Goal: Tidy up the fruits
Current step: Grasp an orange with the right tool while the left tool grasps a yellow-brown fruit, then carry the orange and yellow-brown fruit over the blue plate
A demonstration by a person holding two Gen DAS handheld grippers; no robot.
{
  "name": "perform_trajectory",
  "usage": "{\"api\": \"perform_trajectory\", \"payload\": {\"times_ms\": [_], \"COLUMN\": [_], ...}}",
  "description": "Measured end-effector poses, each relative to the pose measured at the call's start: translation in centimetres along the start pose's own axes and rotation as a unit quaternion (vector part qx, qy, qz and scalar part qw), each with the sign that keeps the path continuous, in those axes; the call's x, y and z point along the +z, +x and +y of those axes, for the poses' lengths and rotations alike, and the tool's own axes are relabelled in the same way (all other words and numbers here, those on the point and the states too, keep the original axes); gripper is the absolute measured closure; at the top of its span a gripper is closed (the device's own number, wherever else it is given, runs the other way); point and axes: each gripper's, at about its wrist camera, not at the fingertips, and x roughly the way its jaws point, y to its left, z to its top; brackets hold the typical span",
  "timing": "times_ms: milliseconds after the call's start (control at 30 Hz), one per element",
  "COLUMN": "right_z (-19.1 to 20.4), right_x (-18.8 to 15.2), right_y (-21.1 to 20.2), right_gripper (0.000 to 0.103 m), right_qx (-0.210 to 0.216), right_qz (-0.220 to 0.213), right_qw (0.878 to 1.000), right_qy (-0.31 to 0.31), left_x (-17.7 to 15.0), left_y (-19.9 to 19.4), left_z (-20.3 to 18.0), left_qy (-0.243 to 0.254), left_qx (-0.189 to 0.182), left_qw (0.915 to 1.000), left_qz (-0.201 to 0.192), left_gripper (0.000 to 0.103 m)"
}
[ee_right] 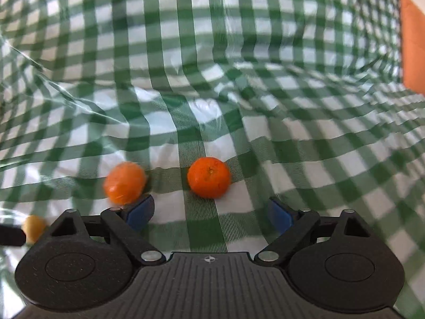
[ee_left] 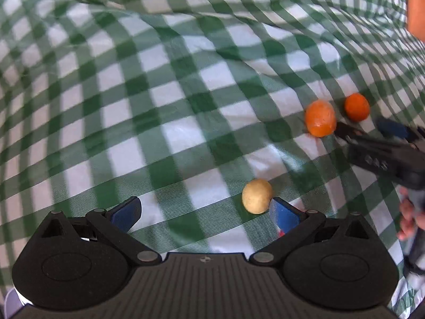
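Two orange mandarins and a small pale yellow fruit lie on a green-and-white checked cloth (ee_left: 186, 93). In the left wrist view the yellow fruit (ee_left: 257, 196) lies just inside my right blue pad (ee_left: 284, 214); my left gripper (ee_left: 205, 207) is open and empty. The blurred mandarin (ee_left: 320, 118) and the darker mandarin (ee_left: 356, 106) lie at the right, by my right gripper (ee_left: 372, 130). In the right wrist view my right gripper (ee_right: 211, 210) is open and empty, the darker mandarin (ee_right: 208, 177) lies just ahead between its fingers, the blurred mandarin (ee_right: 124, 182) is by the left pad (ee_right: 140, 211), and the yellow fruit (ee_right: 34, 227) is at far left.
The cloth (ee_right: 239, 79) is rumpled with raised folds behind the fruit. An orange object (ee_left: 417, 10) stands at the far right edge, also in the right wrist view (ee_right: 413, 42). A hand (ee_left: 409, 212) holds the right gripper's handle.
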Motion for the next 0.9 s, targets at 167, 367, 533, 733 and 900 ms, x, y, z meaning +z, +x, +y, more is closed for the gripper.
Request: {"api": "perform_trajectory", "payload": {"times_ms": [167,367,533,733,900], "right_z": [0.1,0.3,-0.7,-0.5,2.8], "right_x": [-0.2,-0.3,-0.1,-0.5,-2.6], "right_y": [1.8,0.7,-1.9,-10.9,-19.9], "right_gripper": [0.013,0.066,0.066,0.066,0.066], "right_qx": [0.004,0.015,-0.005,-0.002,0.041], "right_qz": [-0.035,-0.041,-0.039,-0.078,-0.102], "right_qw": [0.999,0.999,0.999,0.997,0.994], "right_qy": [-0.011,-0.006,0.032,0.028,0.012], "left_x": [0.4,-0.4,-1.6,-6.0,-12.5], "left_y": [0.2,-1.7,-5.4,-13.4,-20.1], "left_z": [-0.9,-2.0,-0.8,1.8,4.0], "left_qy": [0.008,0.03,0.011,-0.015,-0.027], "left_qx": [-0.013,-0.027,-0.012,0.022,0.041], "left_qw": [0.9998,0.999,0.9995,0.999,0.9982], "left_qz": [-0.013,-0.016,-0.028,-0.037,-0.035], "left_gripper": [0.014,0.076,0.076,0.076,0.075]}}
